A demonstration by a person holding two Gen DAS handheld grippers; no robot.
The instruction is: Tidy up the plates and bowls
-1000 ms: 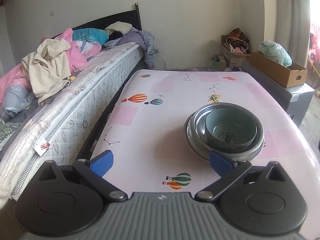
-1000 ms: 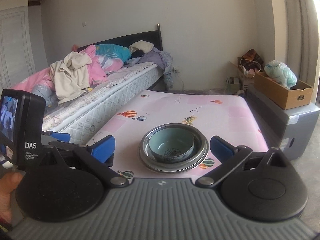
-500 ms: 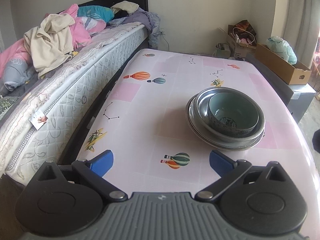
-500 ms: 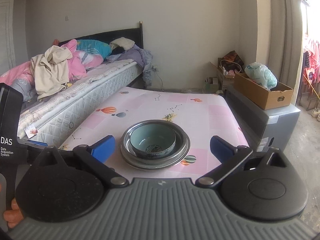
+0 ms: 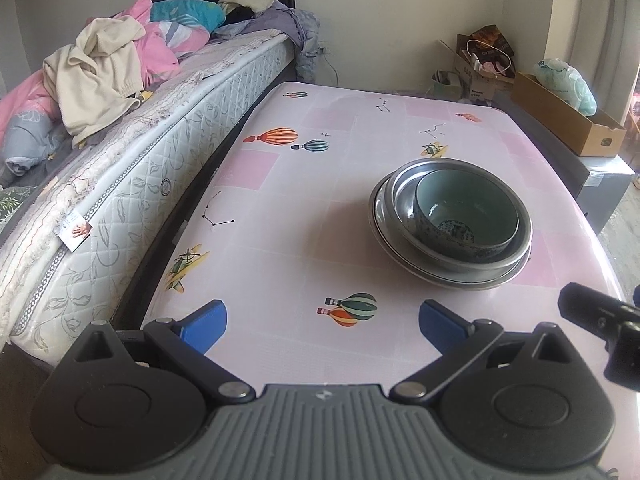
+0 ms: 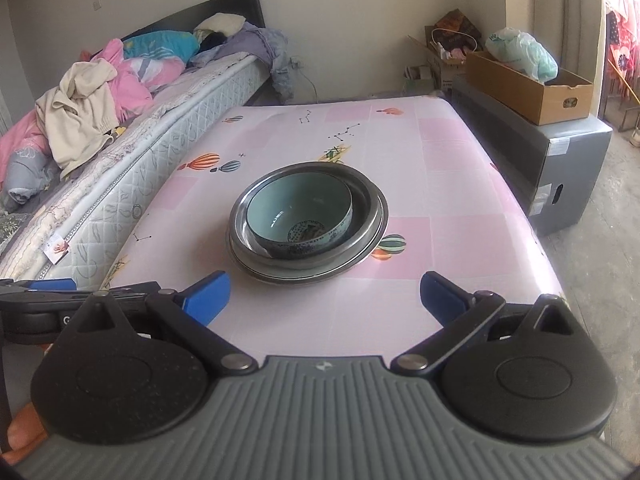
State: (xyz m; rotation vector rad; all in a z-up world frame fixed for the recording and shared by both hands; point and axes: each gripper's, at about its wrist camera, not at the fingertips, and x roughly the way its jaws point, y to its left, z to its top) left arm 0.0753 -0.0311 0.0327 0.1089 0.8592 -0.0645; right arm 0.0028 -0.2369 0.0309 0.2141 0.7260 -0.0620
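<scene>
A green bowl [image 6: 300,216] with a dark pattern at its bottom sits inside a metal bowl [image 6: 362,210], and the metal bowl rests in turn on a metal plate [image 6: 256,270], so the three make one nested stack. The green bowl leans toward one side of the metal bowl rather than sitting centred. Nothing is in the green bowl. The stack stands on the worktop [image 6: 448,200], which is covered in a pink cloth printed with balloons, and lies nearer the front edge than the far one.

The left gripper [image 5: 322,320] hangs over the near part of the worktop with its blue fingers spread wide and nothing between them; the stack is ahead of it and to its right, apart from both fingers. The right gripper [image 6: 325,294] is likewise wide open and empty, with the stack just ahead of it, not touching.

Beside the worktop, a cardboard box [image 6: 528,88] stands on a grey case [image 6: 560,168] and holds a plastic bag [image 6: 524,54]. A bed [image 6: 132,152] piled with clothes runs along the other side.
</scene>
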